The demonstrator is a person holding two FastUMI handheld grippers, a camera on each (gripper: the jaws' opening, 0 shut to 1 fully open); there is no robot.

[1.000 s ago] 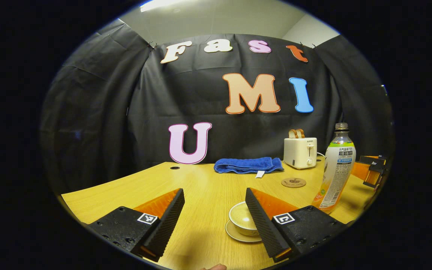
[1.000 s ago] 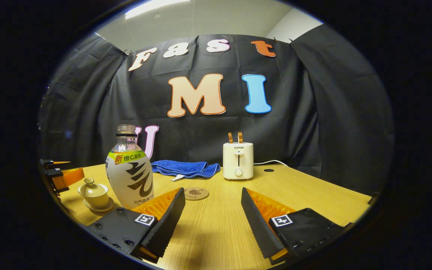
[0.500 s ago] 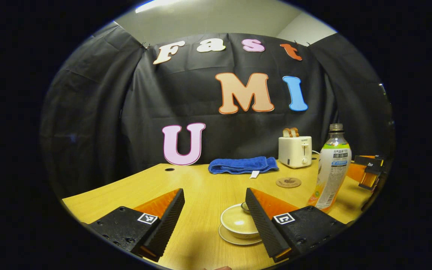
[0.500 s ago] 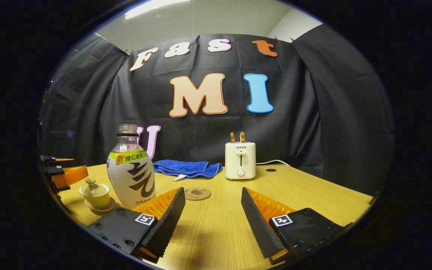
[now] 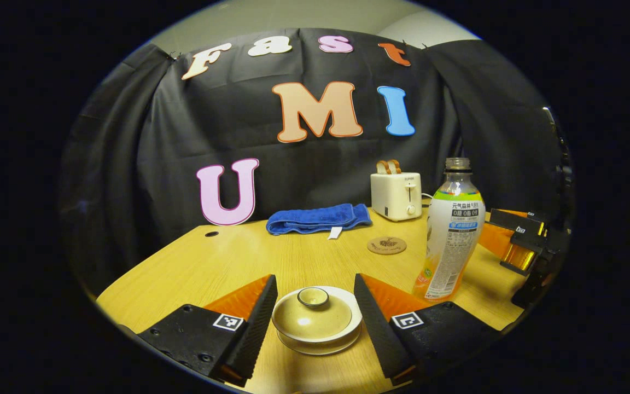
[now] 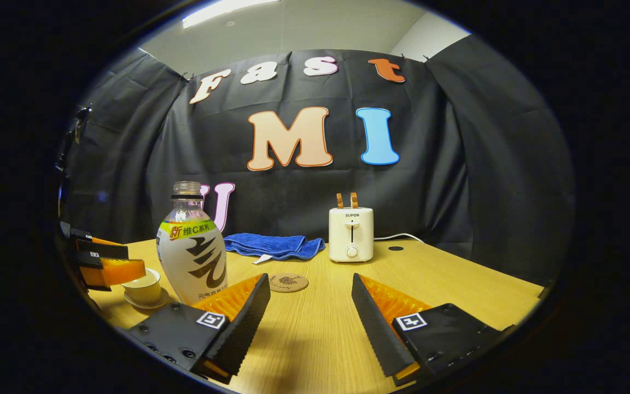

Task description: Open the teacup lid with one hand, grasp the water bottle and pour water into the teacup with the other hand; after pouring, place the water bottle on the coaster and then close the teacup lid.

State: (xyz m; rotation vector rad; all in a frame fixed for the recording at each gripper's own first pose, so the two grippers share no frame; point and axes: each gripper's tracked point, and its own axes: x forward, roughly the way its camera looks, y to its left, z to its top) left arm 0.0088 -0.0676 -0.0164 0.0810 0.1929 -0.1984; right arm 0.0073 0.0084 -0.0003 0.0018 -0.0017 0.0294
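I find the cream ceramic teacup (image 5: 315, 323) on its matching saucer near the front edge of the light wooden table (image 5: 238, 262), its round knobbed lid (image 5: 313, 312) seated on top. My left tool (image 5: 314, 314) stands wide, one finger on each side of the lid, neither touching it as far as I can tell. In the right gripper view the cup (image 6: 143, 285) sits at far left, partly covered by that tool (image 6: 104, 262).

The clear plastic water bottle with the white and green label (image 5: 451, 235) stands upright and uncapped, just to the right of the cup. The round brown coaster (image 5: 386, 245) lies bare, farther back. My right tool (image 6: 310, 317) is spread wide over bare table, gripping nothing, with the bottle (image 6: 190, 246) just beside its left finger.

Farther back lie a folded blue towel (image 5: 318, 218) and a cream toaster holding two slices of bread (image 5: 396, 189).
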